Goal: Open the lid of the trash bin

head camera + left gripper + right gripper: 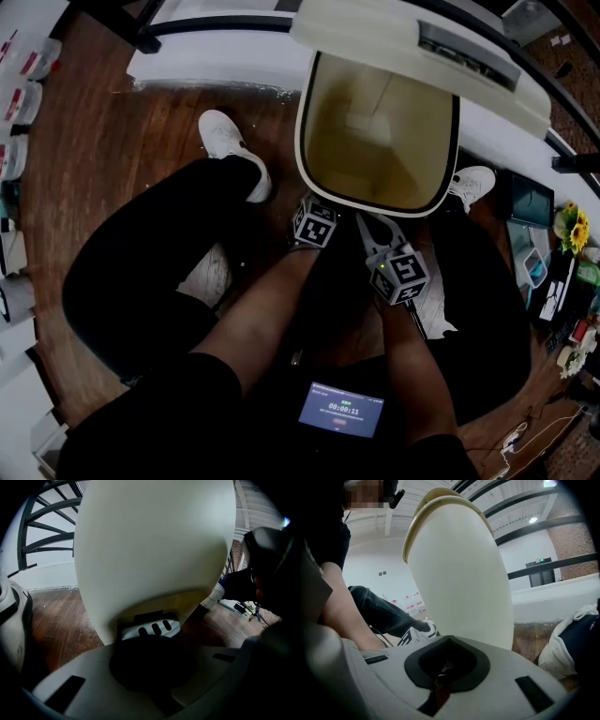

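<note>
The trash bin [302, 141] stands in front of me with its cream inside showing. Its white lid [394, 37] is swung up at the far side. My left gripper [314, 223] is low against the bin's front, its tips hidden under the rim. In the left gripper view the bin's wall [150, 550] fills the frame, and the shut left gripper [150, 644] sits right at the dark foot pedal [150, 626]. My right gripper [370, 228] is beside it at the front rim. It [447, 665] is shut and holds nothing, with the bin [459, 573] just beyond.
White shoes [230, 141] [473, 183] and black-trousered legs flank the bin on the wooden floor [112, 141]. A small screen device [342, 409] lies near my lap. Flowers [574, 225] and clutter sit at the right edge. A white ledge [216, 66] runs behind the bin.
</note>
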Action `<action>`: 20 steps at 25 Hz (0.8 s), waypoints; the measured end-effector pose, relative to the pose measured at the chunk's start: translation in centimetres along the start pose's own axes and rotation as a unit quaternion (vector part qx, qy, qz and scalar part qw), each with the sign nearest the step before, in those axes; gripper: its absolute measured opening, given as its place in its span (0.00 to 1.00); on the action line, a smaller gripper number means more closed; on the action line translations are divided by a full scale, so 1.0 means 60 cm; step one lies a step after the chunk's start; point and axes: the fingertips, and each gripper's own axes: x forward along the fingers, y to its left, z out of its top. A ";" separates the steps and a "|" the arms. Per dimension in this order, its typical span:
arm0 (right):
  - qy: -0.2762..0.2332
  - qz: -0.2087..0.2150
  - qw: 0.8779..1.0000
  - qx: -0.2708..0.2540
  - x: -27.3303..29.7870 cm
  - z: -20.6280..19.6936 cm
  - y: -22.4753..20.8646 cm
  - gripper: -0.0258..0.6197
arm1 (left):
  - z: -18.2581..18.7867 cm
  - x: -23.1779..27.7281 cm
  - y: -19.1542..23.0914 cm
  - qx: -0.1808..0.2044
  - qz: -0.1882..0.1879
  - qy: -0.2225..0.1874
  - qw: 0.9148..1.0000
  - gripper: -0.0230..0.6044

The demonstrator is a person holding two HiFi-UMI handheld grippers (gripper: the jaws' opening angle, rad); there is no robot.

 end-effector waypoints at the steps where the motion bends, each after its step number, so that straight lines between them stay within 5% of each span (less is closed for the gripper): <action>1: 0.000 0.000 1.000 0.000 0.000 -0.001 0.000 0.06 | -0.001 0.001 0.000 0.000 -0.001 0.003 1.000 0.09; 20: -0.003 -0.002 1.000 0.005 0.000 -0.001 -0.003 0.06 | -0.007 0.007 -0.003 0.012 -0.001 0.020 1.000 0.09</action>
